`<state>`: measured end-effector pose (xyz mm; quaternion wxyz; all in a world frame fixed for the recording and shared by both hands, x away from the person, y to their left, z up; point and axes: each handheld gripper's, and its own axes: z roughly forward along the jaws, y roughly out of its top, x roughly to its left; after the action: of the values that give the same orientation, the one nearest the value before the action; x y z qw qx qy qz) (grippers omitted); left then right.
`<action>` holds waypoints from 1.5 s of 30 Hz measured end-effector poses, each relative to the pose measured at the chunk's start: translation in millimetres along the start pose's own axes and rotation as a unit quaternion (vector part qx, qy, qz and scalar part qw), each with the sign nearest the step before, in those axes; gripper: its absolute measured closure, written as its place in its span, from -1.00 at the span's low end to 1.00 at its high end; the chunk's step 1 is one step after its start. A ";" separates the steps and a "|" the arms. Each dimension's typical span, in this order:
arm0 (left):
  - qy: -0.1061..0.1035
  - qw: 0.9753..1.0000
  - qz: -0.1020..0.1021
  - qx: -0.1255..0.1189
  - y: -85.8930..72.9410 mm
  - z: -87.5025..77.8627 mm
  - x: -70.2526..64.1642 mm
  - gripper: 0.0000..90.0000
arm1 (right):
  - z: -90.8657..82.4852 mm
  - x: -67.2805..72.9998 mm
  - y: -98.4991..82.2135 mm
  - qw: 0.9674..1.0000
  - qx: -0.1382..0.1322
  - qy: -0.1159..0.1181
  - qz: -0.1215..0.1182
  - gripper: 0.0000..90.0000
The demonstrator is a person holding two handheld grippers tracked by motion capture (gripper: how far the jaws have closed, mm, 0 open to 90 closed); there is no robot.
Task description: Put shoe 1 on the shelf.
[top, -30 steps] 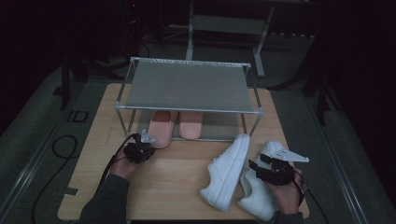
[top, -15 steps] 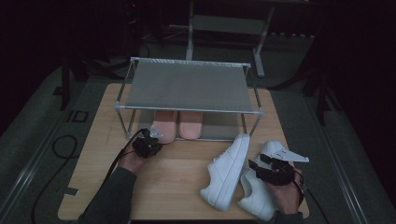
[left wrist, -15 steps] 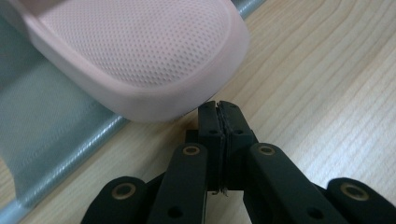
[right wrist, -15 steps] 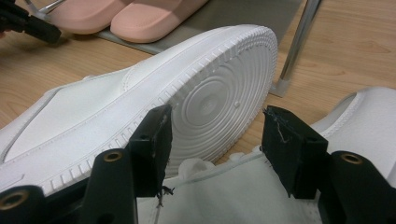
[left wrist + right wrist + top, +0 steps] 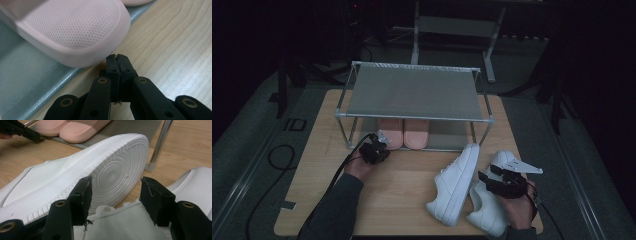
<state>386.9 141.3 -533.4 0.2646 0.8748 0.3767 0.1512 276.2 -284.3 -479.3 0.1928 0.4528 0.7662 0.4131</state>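
Left gripper (image 5: 379, 143) sat left of centre in the high view, jaws clenched on nothing, tips right by the toe of the left pink slipper (image 5: 75, 32) under the rack (image 5: 412, 92). Right gripper (image 5: 492, 179), lower right, had jaws spread around the white sneaker (image 5: 489, 210); probably gripping its collar, hard to tell. The other sneaker (image 5: 454, 187) lay on its side on the table (image 5: 402, 200).

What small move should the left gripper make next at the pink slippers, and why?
Probably a short nudge forward. The left gripper has its jaws shut on nothing, tips just short of the near pink slipper, whose front edge overhangs the rack's lower shelf onto the table. A push would seat it beside its mate.
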 end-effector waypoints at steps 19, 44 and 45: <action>-0.008 1.000 -0.013 0.000 5.1 6.4 3.5 0.94 | -0.3 -0.3 -0.2 1.000 0.000 0.000 0.001 -0.06; -0.116 0.990 0.029 -0.075 4.6 -35.2 -61.2 0.75 | -0.4 0.2 -0.3 1.000 0.000 0.000 0.000 -0.06; -0.118 0.990 0.029 -0.077 5.3 -36.9 -62.3 0.75 | -0.4 0.2 -0.3 1.000 0.000 0.000 0.000 -0.06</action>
<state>331.1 105.1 -504.4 0.3696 0.8738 0.3048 0.0828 275.7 -284.4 -479.4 0.1931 0.4527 0.7664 0.4127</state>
